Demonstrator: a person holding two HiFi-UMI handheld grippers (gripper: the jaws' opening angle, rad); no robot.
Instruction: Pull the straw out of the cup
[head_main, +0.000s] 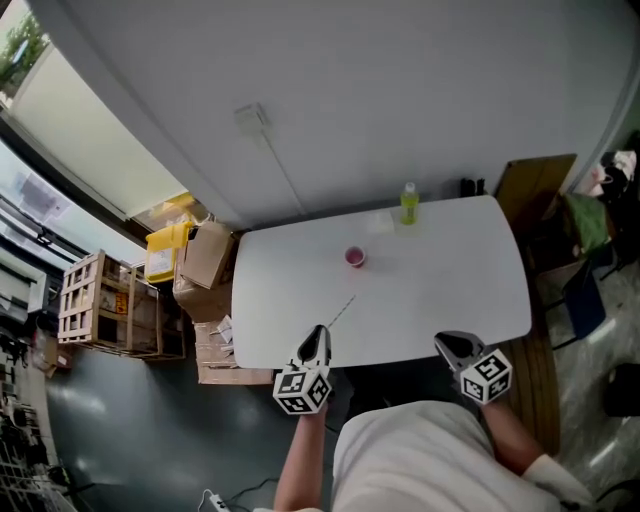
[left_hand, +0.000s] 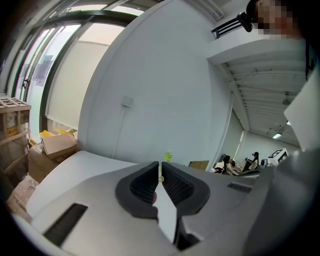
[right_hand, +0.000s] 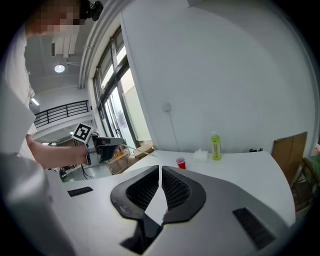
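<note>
A small red cup (head_main: 355, 257) stands upright on the white table (head_main: 450, 270), near its far middle, with no straw in it. My left gripper (head_main: 317, 333) hovers over the table's near edge, shut on a thin pale straw (head_main: 340, 312) that points toward the cup. In the left gripper view the straw (left_hand: 160, 172) sits pinched between the dark pads. My right gripper (head_main: 450, 343) hangs over the near right edge, jaws shut with nothing in them. The right gripper view shows the cup (right_hand: 181, 163) and the left gripper (right_hand: 117, 144) with the straw (right_hand: 131, 147).
A green bottle (head_main: 409, 203) and a small white box (head_main: 380, 222) stand at the table's far edge. Cardboard boxes (head_main: 205, 255) and wooden crates (head_main: 95, 300) sit on the floor to the left. A brown board (head_main: 535, 185) leans at the far right.
</note>
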